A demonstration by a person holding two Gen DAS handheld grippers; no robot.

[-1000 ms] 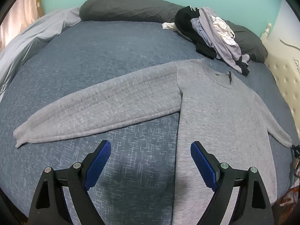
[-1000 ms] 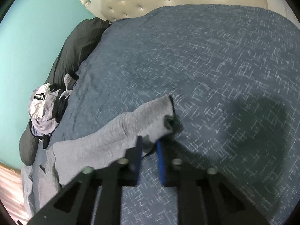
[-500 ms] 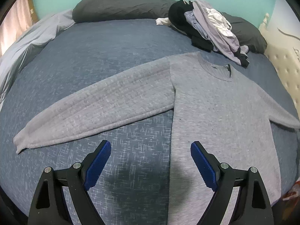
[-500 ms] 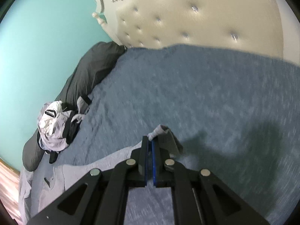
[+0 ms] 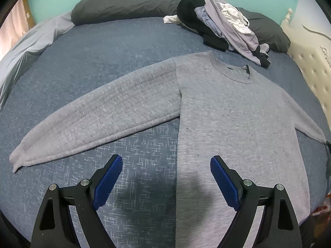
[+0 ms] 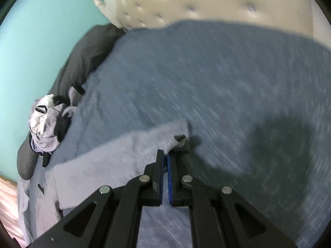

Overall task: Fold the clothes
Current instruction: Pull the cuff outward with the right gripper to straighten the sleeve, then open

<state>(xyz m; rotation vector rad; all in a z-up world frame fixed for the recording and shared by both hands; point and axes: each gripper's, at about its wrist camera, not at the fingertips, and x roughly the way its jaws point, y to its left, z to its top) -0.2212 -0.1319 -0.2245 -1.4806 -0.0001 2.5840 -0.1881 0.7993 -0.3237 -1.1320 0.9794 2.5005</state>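
On the bed (image 5: 128, 41), the sweater (image 5: 227, 113) is spread; its right cuff (image 6: 175, 138) is clamped by the right claw (image 6: 165, 157), the left claw (image 5: 166, 177) held apart; folding the sleeve inward is called for next.

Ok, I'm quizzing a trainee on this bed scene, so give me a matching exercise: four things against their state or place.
Things:
1. left gripper
2. right gripper
3. grey sweater
4. pile of clothes

States or places:
A. heaped against the dark pillow
B. shut on a sleeve cuff
C. spread flat on the blue bedspread
D. open, holding nothing

Pairs: 1-D, 2-B, 3-C, 4-A
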